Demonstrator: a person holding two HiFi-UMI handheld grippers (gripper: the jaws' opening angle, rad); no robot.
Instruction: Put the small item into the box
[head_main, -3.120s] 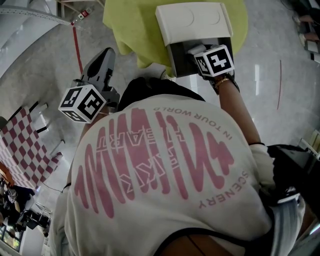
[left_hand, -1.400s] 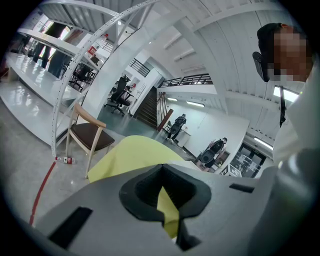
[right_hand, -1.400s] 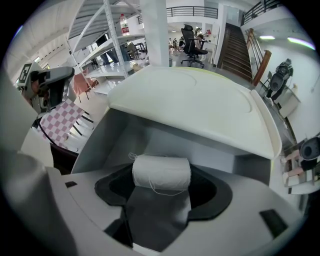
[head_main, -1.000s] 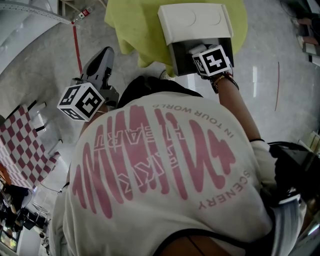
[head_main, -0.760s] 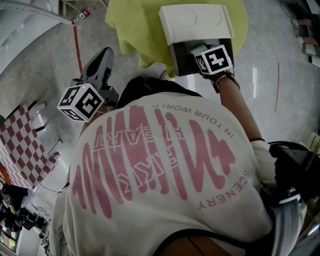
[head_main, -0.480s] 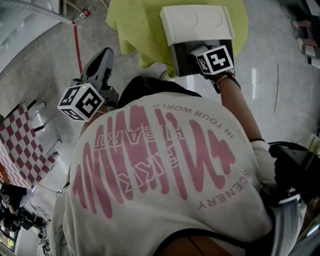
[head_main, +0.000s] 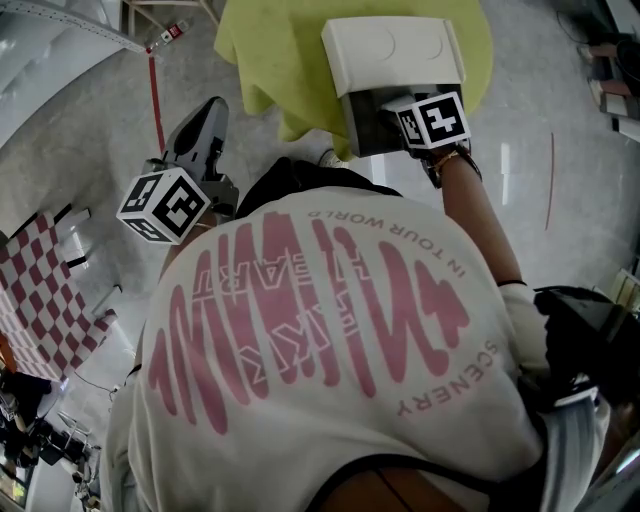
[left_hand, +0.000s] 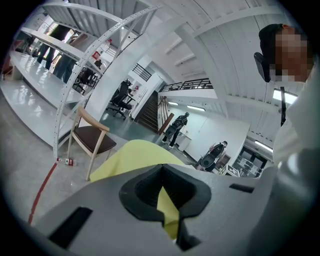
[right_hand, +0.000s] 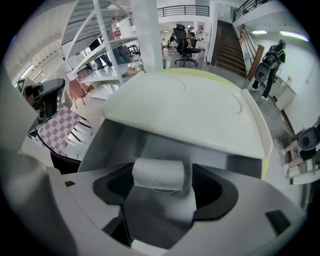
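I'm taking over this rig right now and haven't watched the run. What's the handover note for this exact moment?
Left gripper: shut and empty, held off to the side, away from the table.
Right gripper: shut on the white thread roll, held over the open inside of the box.
Box: sits on the yellow cloth, with its cream lid swung open at the far side.
Done: the roll is picked up and brought to the box.
Left: probably lower it a little, open the right jaws to drop it in, then pull the gripper out.
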